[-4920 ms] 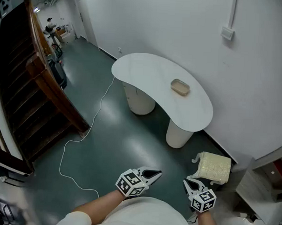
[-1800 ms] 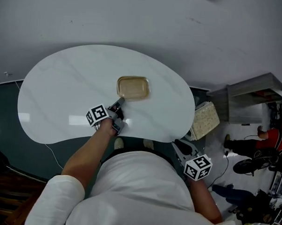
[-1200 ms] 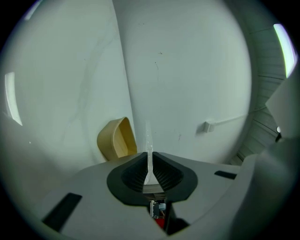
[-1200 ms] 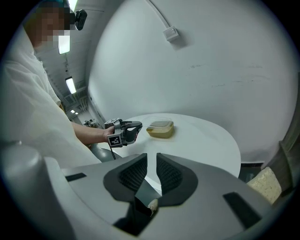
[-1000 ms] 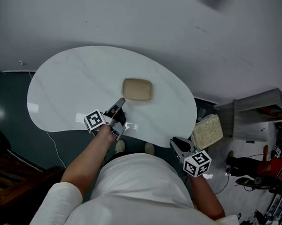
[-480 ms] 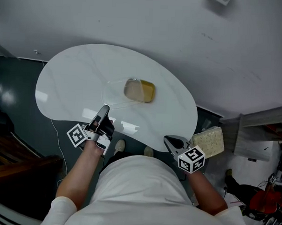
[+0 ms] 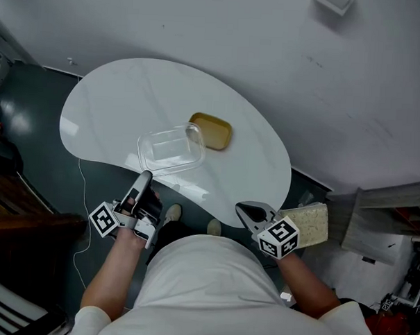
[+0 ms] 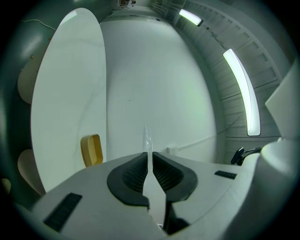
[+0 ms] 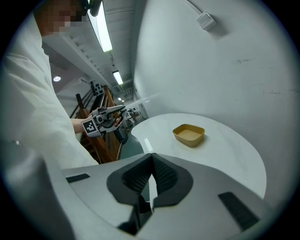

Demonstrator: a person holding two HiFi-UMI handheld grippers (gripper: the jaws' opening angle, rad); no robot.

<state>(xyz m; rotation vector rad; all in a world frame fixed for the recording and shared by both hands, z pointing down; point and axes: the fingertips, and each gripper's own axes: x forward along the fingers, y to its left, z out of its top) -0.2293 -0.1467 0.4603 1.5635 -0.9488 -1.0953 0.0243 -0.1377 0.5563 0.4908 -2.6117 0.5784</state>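
Lid off the tray, pinched in the left gripper.
Head view: the clear lid has come off and now sits at 8 o'clock of the open tray on the counter. Left gripper view: jaws clamped on the lid's edge. Right gripper view: right gripper jaws closed, empty.

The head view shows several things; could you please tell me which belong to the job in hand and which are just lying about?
In hand: clear lid, clamped in the left gripper; yellow container, open on the white table.

Lying about: pale speckled block on the floor; white box on the wall; right gripper, shut and empty.
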